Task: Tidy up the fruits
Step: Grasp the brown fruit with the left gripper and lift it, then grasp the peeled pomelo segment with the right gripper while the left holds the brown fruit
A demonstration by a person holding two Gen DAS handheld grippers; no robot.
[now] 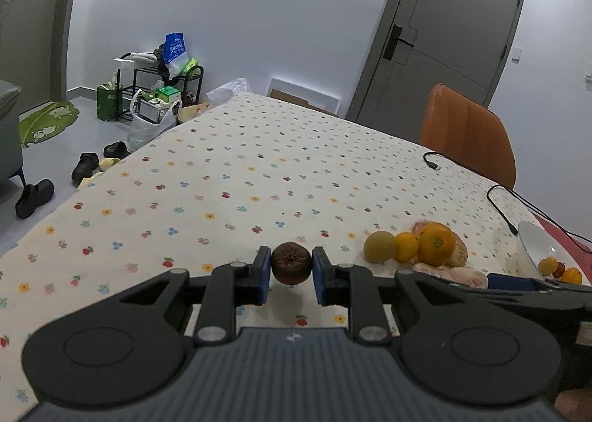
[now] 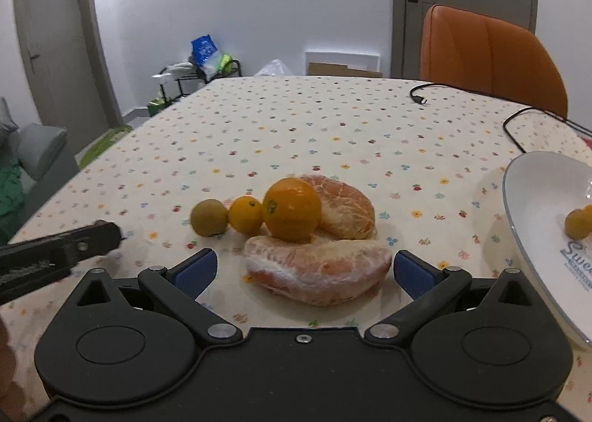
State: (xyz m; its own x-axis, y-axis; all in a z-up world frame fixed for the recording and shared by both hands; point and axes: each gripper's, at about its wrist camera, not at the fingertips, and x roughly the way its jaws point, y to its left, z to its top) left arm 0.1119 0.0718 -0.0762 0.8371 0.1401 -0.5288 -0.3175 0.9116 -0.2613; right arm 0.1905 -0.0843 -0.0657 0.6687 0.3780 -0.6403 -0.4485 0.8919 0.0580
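Left gripper (image 1: pixel 291 270) has its jaws clamped on a brown wrinkled fruit (image 1: pixel 291 263), lifted just above the spotted counter (image 1: pixel 259 163). Right gripper (image 2: pixel 305 270) sits with jaws spread wide around a peeled citrus half (image 2: pixel 318 270). Behind it sit an orange (image 2: pixel 293 210), a smaller orange (image 2: pixel 246 214) and a greenish fruit (image 2: pixel 209 217). White plate (image 2: pixel 532 192) on the right, small fruits in it.

dotted tablecloth table (image 2: pixel 296 118): fruit pile (image 2: pixel 292 214), plate (image 2: pixel 536 192), black cable (image 2: pixel 518 118).
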